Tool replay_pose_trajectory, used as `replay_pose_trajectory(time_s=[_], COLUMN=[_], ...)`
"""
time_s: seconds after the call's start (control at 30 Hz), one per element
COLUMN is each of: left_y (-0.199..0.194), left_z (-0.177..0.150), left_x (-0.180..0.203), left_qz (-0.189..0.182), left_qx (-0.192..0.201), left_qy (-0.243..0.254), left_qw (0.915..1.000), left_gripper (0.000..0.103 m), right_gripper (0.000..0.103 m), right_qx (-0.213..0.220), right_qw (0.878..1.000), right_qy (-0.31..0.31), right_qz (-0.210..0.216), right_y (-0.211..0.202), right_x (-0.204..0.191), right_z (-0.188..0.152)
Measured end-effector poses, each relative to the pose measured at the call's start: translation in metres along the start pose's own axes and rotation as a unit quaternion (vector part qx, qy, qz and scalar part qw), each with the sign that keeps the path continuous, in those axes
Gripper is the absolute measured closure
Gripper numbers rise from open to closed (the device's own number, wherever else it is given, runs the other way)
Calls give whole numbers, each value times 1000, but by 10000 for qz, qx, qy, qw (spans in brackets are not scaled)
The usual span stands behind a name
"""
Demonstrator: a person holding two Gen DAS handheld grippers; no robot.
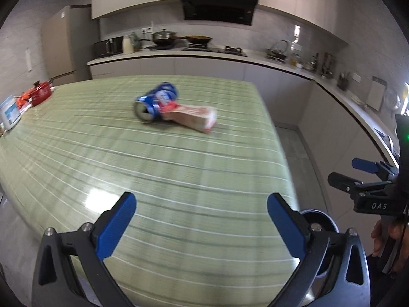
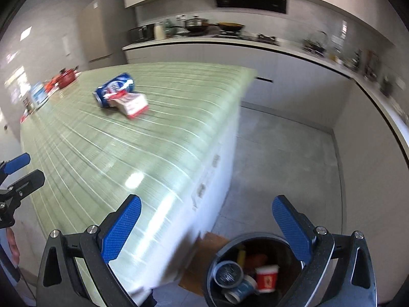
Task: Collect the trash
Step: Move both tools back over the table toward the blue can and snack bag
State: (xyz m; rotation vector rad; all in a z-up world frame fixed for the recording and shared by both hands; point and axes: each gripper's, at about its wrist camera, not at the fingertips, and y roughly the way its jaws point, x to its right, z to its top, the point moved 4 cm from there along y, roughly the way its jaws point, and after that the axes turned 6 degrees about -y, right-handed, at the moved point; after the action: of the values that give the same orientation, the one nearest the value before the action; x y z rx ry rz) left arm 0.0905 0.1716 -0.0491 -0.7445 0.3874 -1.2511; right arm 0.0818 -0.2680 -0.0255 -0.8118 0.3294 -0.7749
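A crushed blue can (image 1: pixel 156 102) (image 2: pixel 112 88) lies on its side on the green striped table (image 1: pixel 153 168) (image 2: pixel 127 148), touching a red and white carton (image 1: pixel 195 119) (image 2: pixel 133 105) beside it. My left gripper (image 1: pixel 202 217) hovers open over the table's near part with nothing between its fingers. Past the table's right edge, my right gripper (image 2: pixel 207 222) stands open and empty above the floor. Just below it is a black trash bin (image 2: pixel 255 271) (image 1: pixel 318 220) holding several cups and wrappers.
A red pot (image 1: pixel 41 92) and a white box (image 1: pixel 10 115) stand at the table's left edge. A kitchen counter (image 1: pixel 230 56) with pans runs along the far and right walls. Grey floor (image 2: pixel 281 158) lies right of the table. Brown cardboard (image 2: pixel 204 255) lies beside the bin.
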Motion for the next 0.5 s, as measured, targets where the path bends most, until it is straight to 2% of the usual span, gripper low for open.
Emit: replay_pose_trajectory(time_s=[0.3,0.5], left_y=[25,46], left_z=[34,54], left_x=[-59,-92], left_qz=[-7,-71], left_qx=[-9,-71], left_qy=[28,-20], left_qw=[10000,9999], left_gripper=[0,0], right_gripper=[0,0], right_qx=[7,-22], right_qw=[9988,9981], right_qy=[-459,-577], right_qz=[188,218], right_y=[46,76], right_x=[-75,-104], right_z=[67,97])
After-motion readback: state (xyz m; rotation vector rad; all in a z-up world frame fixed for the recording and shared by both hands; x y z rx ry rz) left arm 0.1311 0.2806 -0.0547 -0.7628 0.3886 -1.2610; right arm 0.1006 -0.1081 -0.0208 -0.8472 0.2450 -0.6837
